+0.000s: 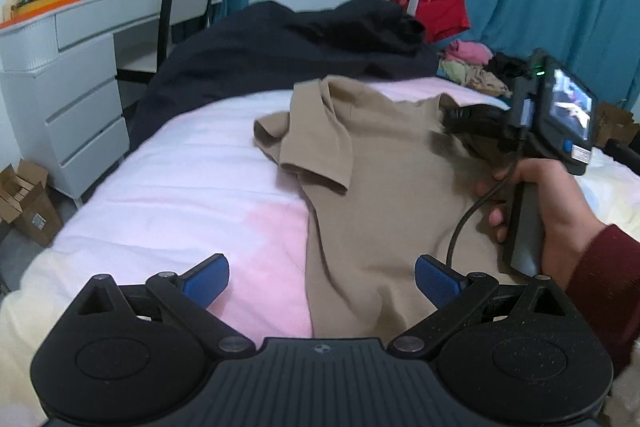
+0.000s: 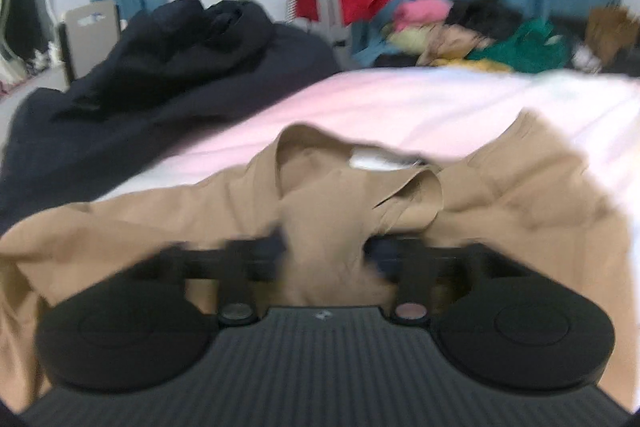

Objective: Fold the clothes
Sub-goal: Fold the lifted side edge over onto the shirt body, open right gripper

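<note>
Although motion blur hides the right gripper's (image 2: 326,251) fingertips, a bunched fold of the tan cotton T-shirt (image 1: 384,195) sits between its parted jaws. Rumpled, one sleeve doubled over, the shirt lies on the pink-and-white bedsheet (image 1: 192,179). The left gripper (image 1: 322,281) hovers wide and empty.

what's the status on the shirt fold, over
Left gripper open, empty, over the hem. Right gripper blurred, tan fabric bunched between its jaws, grip unclear. Tan short-sleeved cotton shirt rumpled on the pink bedsheet, left sleeve folded in. Nothing blocking.
</note>
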`<state>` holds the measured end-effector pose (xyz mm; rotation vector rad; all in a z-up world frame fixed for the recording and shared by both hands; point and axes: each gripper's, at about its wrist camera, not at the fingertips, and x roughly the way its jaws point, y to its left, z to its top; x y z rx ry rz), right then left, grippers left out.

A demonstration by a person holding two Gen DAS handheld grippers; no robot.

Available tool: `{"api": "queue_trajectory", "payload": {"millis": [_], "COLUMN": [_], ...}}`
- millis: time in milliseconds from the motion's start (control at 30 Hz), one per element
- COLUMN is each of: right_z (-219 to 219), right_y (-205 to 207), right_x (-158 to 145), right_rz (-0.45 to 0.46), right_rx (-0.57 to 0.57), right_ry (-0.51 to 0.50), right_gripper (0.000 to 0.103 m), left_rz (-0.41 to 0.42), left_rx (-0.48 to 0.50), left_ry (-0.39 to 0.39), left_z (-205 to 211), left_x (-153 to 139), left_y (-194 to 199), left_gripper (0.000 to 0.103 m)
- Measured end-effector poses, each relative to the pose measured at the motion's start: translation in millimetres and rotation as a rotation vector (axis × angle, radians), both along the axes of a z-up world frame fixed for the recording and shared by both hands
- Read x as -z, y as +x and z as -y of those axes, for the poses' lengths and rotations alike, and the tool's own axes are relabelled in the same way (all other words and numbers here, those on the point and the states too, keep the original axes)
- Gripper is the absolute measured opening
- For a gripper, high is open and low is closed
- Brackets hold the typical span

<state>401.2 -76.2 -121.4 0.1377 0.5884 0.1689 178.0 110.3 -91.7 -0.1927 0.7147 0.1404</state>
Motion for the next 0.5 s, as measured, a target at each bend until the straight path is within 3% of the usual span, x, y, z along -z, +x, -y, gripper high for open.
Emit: {"api": "queue_trajectory", "payload": {"millis": [100,233,500], "right_z": [4.5,25.9,105.6], "right_y": [-12.9,-59.3,-224.2], "right_x": [-13.2,-48.5,-114.8], "right_rz": [0.012,0.058,0.17], "right_rx": [-0.056,-0.082,-0.019], "right_ry": [0.019,0.091,0.174], "right_gripper": [0.09,0.09,0.09], "left_rz": [-0.005,0.008,0.068], "left_rx": [0.015,0.04,0.093], "left_ry": [0.007,0.04,0.057], "left_z": [6.9,20.8,47.9], "left_x": [5.6,6.0,-8.7], "left_y": [7.2,5.1,-18.4], "left_gripper": [0.1,0.1,0.1]}}
